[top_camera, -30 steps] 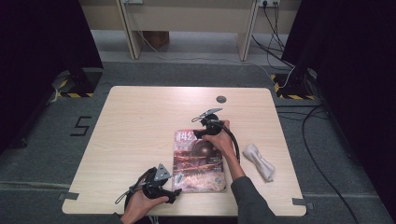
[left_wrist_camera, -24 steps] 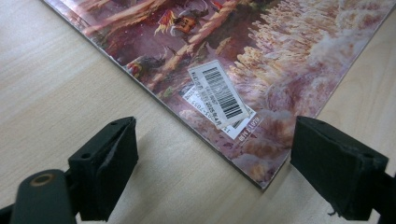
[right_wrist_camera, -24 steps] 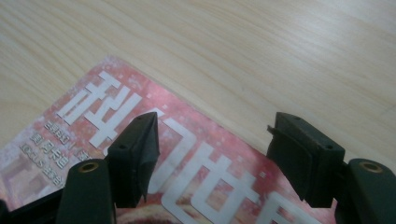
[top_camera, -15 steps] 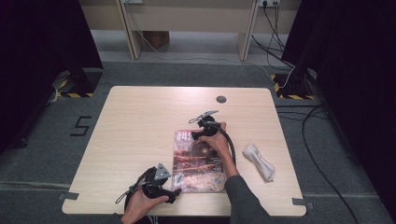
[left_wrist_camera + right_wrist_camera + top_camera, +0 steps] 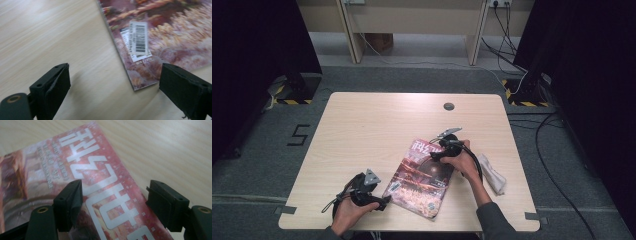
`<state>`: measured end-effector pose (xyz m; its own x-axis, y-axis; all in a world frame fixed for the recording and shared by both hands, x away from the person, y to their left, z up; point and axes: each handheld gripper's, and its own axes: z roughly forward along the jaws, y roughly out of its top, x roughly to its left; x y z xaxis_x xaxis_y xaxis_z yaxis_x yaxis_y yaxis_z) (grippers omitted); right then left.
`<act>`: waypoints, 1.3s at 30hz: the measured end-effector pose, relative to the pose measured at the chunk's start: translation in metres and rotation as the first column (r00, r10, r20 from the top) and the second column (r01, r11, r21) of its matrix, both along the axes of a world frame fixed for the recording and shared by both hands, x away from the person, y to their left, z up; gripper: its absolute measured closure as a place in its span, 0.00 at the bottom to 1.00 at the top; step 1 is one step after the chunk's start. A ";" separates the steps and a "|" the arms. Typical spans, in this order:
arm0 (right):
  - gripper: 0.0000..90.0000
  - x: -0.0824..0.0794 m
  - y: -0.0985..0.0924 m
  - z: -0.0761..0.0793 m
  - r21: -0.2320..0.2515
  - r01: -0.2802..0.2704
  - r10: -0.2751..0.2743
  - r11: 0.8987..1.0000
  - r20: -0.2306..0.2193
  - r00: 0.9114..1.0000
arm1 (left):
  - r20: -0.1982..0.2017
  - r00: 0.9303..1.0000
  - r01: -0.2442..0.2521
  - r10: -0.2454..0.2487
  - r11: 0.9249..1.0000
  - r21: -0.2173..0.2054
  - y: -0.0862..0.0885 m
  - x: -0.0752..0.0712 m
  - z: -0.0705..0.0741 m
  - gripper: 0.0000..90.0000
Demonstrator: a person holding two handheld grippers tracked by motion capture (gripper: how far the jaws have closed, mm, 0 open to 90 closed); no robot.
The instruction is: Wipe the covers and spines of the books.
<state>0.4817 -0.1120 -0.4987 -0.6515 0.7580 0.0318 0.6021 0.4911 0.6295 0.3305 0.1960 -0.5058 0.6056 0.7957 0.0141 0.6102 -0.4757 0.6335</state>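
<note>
- Left gripper (image 5: pixel 379 202): jaws wide, just been opening, nothing gripped, at the glossy red-brown magazine (image 5: pixel 424 177) corner.
- Right gripper (image 5: pixel 435 150): jaws wide, just been opening, over the magazine's title edge, unclamped.

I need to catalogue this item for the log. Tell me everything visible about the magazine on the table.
The glossy red-and-brown paper magazine lies closed and flat, cover up, on the light wooden table, turned askew to the table's edges. Large white characters run along its top; a dark round shape sits mid-cover among reddish-gold artwork. A white barcode sticker sits near one lower corner. The right tool is over its title end, jaws open, and the left tool is at the barcode corner, jaws open; whether either touches it is unclear.
</note>
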 end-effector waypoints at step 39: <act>0.43 -0.095 -0.063 0.004 0.042 0.041 -0.042 0.998 0.025 0.999 | -0.032 0.998 -0.065 0.060 0.979 -0.194 -0.012 0.017 0.002 0.22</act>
<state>0.3868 -0.1745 -0.4951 -0.6206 0.7827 0.0474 0.6049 0.4394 0.6641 0.3475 0.1843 -0.5041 0.5523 0.8182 -0.1597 0.6522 -0.3048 0.6940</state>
